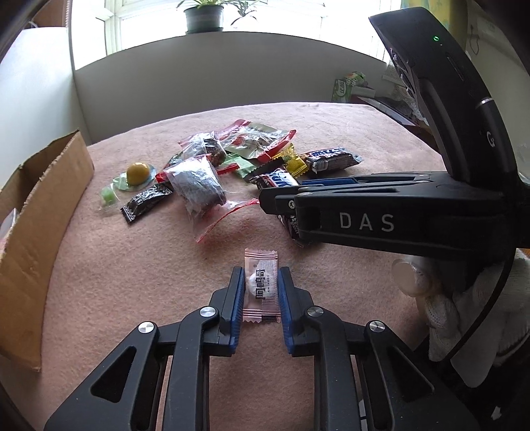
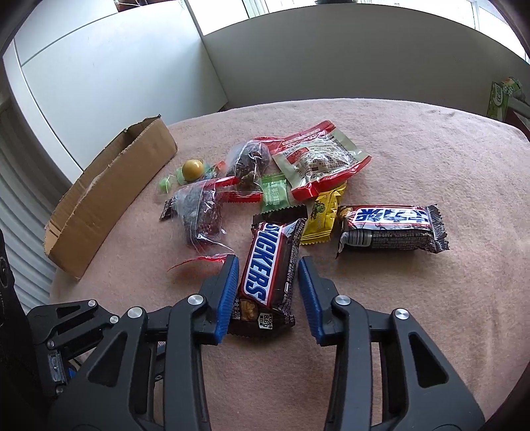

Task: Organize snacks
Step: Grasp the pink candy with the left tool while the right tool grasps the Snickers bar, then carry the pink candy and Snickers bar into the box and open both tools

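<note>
Hidden/unclear: small pink-clear wrapped candy point(image 1: 261, 289) sits between blue pads of left gripper point(image 1: 261, 291), fingers closed on it; print on wrapper not legible. Right gripper point(image 2: 268, 291) straddles upright-lying Snickers bar point(image 2: 268, 268); left pad touches wrapper, right pad stands apart w/ a gap, so fingers partly open, no grip seen. In left wrist view the right gripper body covers near end of that bar and part of pile; gloved hand point(image 1: 440, 298) cut off at right edge. Second Snickers bar point(image 2: 391, 228) lies crosswise, right of pile, label upside down. Pile, far centre: red-edged clear pouch point(image 2: 321, 159), dark-filled clear bags point(image 2: 198, 212), green sachet point(image 2: 273, 192), yellow sachet point(image 2: 323, 212), contents hard to make out. Yellow ball candy point(image 2: 192, 168) and small green candy point(image 2: 164, 184) far left of pile. Cardboard box point(image 2: 109, 195) at left, torn rim, inside not visible. Surface: counter under pink felt-like cloth point(image 2: 397, 315). Room: white panels behind, bright window, potted plant point(image 1: 203, 16) on sill, green carton point(image 1: 347, 87) far right, blurred.
</note>
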Tool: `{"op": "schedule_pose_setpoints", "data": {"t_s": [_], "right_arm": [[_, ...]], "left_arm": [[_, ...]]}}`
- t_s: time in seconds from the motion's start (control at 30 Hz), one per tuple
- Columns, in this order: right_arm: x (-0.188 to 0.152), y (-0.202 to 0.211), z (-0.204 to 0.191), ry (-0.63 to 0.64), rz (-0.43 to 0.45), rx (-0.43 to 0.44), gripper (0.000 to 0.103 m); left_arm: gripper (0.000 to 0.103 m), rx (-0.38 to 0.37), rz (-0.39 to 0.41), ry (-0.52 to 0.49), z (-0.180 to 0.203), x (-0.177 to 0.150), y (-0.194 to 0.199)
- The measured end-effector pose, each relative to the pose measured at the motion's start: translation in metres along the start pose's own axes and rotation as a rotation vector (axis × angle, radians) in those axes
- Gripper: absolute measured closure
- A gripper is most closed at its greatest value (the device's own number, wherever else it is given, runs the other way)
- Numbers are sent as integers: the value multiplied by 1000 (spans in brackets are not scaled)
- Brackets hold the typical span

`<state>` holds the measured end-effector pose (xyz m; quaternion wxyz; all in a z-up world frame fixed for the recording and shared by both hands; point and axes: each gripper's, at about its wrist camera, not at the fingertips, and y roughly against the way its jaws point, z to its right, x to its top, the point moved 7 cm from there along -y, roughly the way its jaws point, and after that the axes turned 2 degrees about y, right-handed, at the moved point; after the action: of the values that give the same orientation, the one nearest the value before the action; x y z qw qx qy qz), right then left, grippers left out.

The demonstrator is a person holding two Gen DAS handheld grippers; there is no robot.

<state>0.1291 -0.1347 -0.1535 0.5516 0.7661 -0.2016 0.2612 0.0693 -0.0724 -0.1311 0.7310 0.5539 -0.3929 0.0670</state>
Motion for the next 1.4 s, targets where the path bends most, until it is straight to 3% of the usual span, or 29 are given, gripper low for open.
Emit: {"op": "schedule_pose_setpoints", "data": {"t_s": [0.33,0.7,1.0,1.4], "right_arm": [[-4,6,0,23,10,1,72],[12,38,-8,7,102,45,72],[27,45,-45,40,137,96,72],[64,30,-120,110,154,195,72]], "left_arm": [[85,-8,-1,32,-7,-2,2],[85,4,31,91,-25,0,18],[85,23,112,136,-44,8,45],[85,89,239,276,-111,15,84]]}}
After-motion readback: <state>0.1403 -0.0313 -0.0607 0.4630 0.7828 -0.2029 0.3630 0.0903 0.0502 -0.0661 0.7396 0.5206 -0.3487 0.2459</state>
